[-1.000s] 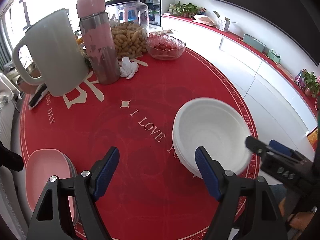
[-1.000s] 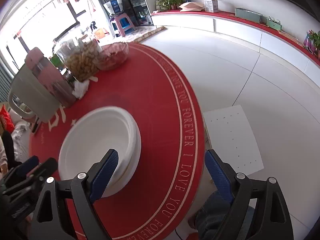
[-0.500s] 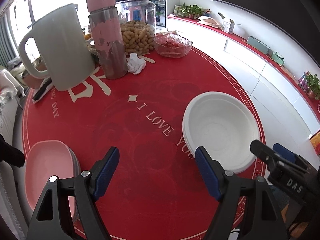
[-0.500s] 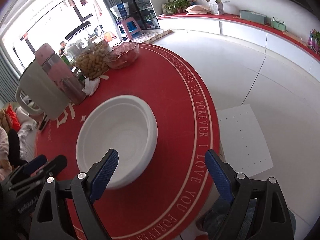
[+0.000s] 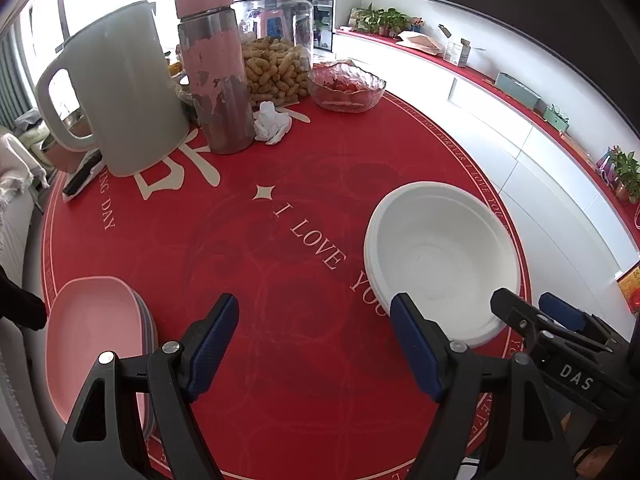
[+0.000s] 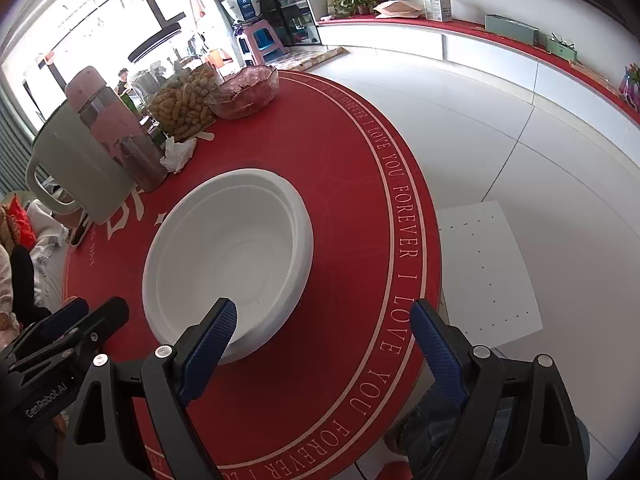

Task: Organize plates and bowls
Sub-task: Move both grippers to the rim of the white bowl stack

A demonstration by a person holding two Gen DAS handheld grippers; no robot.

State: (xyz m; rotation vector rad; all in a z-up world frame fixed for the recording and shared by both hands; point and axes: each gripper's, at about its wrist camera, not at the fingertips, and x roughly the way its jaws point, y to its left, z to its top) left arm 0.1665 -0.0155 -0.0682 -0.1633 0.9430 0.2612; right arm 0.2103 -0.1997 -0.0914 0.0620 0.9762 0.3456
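Nearest, my left tongs (image 5: 314, 344), spread wide, empty, hovering over the red desk (image 5: 280, 280). Only the left wrist view shows the pink plates (image 5: 96, 344), stacked at the near left edge. My right tongs (image 6: 324, 340), equally wide, empty; left pad over the near rim of the white bowls (image 6: 232, 256), nested at mid-desk. Farther back: grey kettle (image 5: 124, 92), pink bottle (image 5: 218, 68), peanut jar (image 5: 276, 44), glass dish (image 5: 346, 88).
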